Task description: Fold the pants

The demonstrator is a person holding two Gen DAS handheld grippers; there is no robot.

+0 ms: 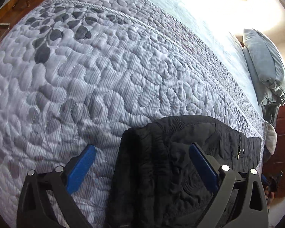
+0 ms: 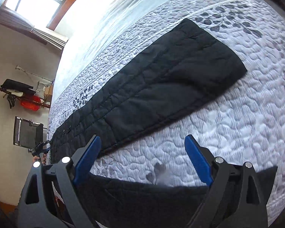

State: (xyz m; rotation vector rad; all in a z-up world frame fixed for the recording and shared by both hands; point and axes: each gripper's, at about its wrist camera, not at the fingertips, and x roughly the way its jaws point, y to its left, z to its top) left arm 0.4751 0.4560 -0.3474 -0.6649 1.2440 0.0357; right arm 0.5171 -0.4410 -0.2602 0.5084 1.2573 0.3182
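Lying flat on quilt (image 2: 247, 114), black pants (image 2: 171, 79), both grippers spread

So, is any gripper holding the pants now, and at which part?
Nothing is held. The left gripper and the right gripper are both open above the black pants.

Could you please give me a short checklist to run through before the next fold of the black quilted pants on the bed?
1. Left gripper open: ok, blue pads wide apart.
2. Right gripper open: ok, blue pads wide apart, nothing clamped.
3. Black quilted pants flat on the grey quilted bedspread: one leg ok; the waist end under the left gripper is bunched, so not ok.
4. Left gripper lined up on the waist end: ok, cloth lies between its fingers.
5. Right gripper lined up on the near dark edge: cannot tell, the edge sits below the fingers.
6. Grey pillow away from the pants: ok.
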